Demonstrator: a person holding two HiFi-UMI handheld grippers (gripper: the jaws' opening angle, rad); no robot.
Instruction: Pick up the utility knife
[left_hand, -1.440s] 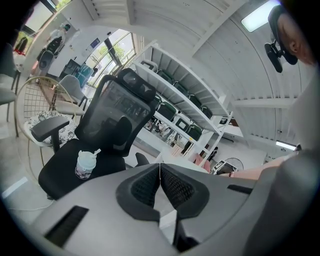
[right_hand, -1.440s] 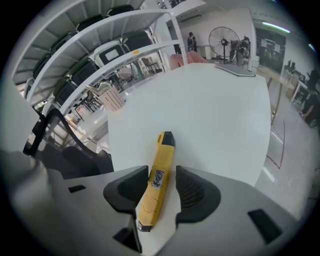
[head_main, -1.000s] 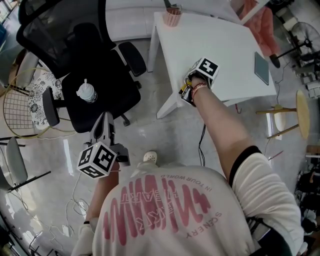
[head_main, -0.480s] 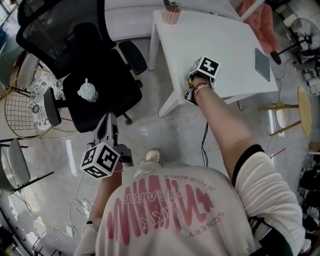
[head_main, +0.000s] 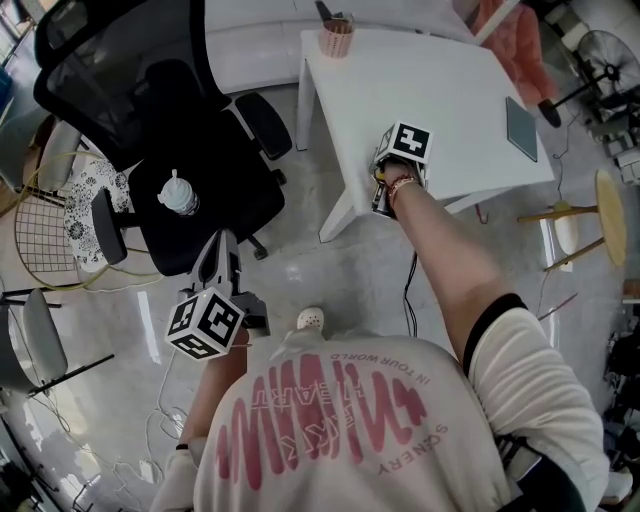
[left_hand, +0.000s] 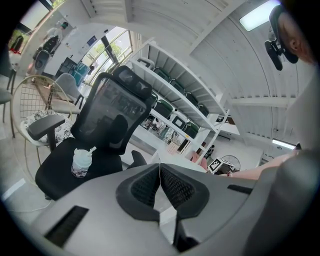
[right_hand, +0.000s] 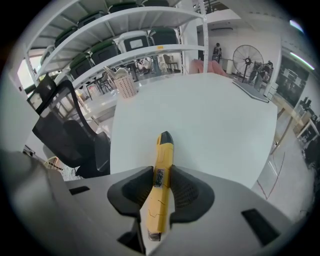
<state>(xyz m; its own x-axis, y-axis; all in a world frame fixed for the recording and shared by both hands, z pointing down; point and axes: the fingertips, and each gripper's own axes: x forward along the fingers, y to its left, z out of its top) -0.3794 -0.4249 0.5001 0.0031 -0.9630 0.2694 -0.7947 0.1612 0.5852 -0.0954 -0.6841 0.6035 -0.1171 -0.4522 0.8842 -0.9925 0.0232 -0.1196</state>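
While the right gripper (right_hand: 161, 169) points steeply down at the table, its two dark ribbed pads press on either flank of the slim yellow plastic utility knife (right_hand: 159, 192). The jaws have just been closing with that knife between them. The knife runs lengthwise through the grip. Its black nose sticks out past the pads and its back end lies towards the camera. It sits over the near part of the square white table (right_hand: 215, 130); whether it rests on the top or is clear of it cannot be told.

At the table's far corner stands a pink ribbed pen cup (right_hand: 125, 88). A flat dark grey slab (head_main: 521, 128), perhaps a tablet, lies near the table's right edge in the head view.

The left gripper (left_hand: 160, 167) is held low and well apart from the table, beside the person's body. Its pads are pressed together with nothing between them. Beyond it stands a black mesh-backed office chair (left_hand: 107, 117). A clear lidded plastic drinks cup with a straw (left_hand: 80, 162) stands upright on the seat.
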